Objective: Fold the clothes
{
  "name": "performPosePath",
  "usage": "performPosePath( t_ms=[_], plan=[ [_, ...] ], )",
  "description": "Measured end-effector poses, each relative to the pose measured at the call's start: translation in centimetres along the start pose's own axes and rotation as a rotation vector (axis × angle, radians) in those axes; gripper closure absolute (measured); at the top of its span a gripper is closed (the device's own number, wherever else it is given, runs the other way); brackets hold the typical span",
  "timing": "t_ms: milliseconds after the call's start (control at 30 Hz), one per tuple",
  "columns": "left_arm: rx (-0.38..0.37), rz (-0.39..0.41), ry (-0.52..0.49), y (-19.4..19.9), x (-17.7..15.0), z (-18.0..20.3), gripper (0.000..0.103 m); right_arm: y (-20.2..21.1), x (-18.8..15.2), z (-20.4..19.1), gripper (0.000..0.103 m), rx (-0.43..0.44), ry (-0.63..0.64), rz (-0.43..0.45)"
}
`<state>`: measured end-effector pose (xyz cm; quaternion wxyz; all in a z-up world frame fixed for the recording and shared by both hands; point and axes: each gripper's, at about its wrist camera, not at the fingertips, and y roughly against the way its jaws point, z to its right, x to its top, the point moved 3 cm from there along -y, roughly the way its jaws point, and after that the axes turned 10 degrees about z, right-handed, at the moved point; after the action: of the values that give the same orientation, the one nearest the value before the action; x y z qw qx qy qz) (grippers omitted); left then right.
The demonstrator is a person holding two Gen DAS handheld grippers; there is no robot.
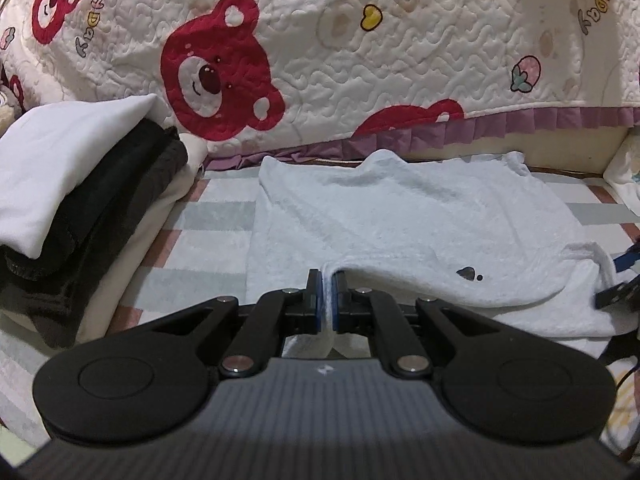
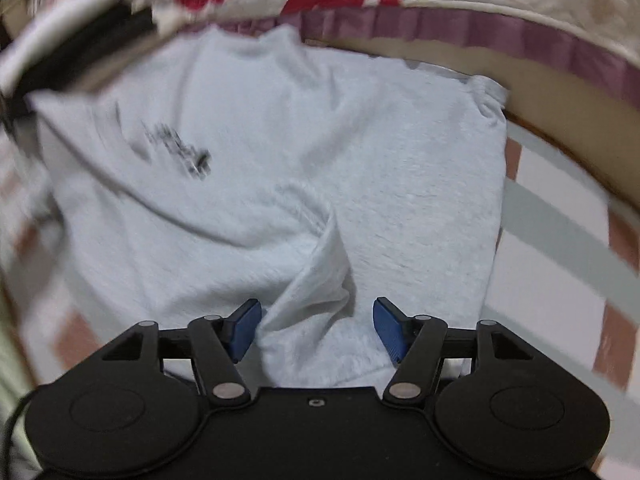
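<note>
A pale blue fleece garment [image 1: 400, 220] lies spread on a striped sheet, with a small dark print near its front edge. My left gripper [image 1: 327, 280] is shut on a fold of this garment's near edge, and the cloth runs up between the blue pads. In the right wrist view the same garment [image 2: 280, 140] fills the middle, blurred. My right gripper [image 2: 316, 320] stands open over it. A raised ridge of the cloth lies loose between its blue pads [image 2: 386, 326], which do not press on it. The right gripper also shows at the far right of the left wrist view.
A stack of folded clothes [image 1: 60, 200], white on top of black ones, sits at the left on the striped sheet [image 1: 208, 240]. Behind stands a quilted cover with red bears [image 1: 320, 60] and a purple frill [image 2: 480, 28].
</note>
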<state>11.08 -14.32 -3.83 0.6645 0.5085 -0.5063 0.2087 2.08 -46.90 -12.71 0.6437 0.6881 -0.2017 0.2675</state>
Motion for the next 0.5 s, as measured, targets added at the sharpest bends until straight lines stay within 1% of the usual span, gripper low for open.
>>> performPosePath(
  t_ms=[33,67,100,233,267,300,367,400,500],
  plan=[
    [0.003,0.01,-0.012,0.1,0.0,0.1,0.099,0.1,0.0,-0.1,0.06,0.015,0.018,0.021],
    [0.007,0.02,-0.025,0.3,0.0,0.2,0.099,0.1,0.1,-0.3,0.098,0.031,0.036,0.042],
    [0.011,0.034,-0.032,0.5,0.2,0.3,0.099,0.8,0.4,-0.2,0.099,0.033,0.041,0.078],
    [0.045,0.116,-0.039,2.8,1.4,0.2,0.099,6.6,2.5,1.3,0.099,-0.033,-0.011,0.306],
    [0.057,0.143,-0.04,3.7,1.7,0.1,0.099,8.2,2.9,1.6,0.099,-0.064,-0.01,0.361],
    [0.068,0.17,-0.04,4.7,2.1,0.1,0.099,10.0,3.0,1.7,0.099,-0.114,0.009,0.413],
    [0.082,0.225,-0.039,7.3,2.9,0.1,0.099,13.8,3.1,1.8,0.099,-0.205,0.042,0.518],
    [0.081,0.26,-0.044,8.9,3.3,0.4,0.099,16.0,3.0,1.8,0.099,-0.232,0.045,0.573],
    [0.083,0.369,-0.069,14.3,4.3,1.7,0.099,21.1,2.2,1.1,0.099,-0.265,0.028,0.693]
  ],
)
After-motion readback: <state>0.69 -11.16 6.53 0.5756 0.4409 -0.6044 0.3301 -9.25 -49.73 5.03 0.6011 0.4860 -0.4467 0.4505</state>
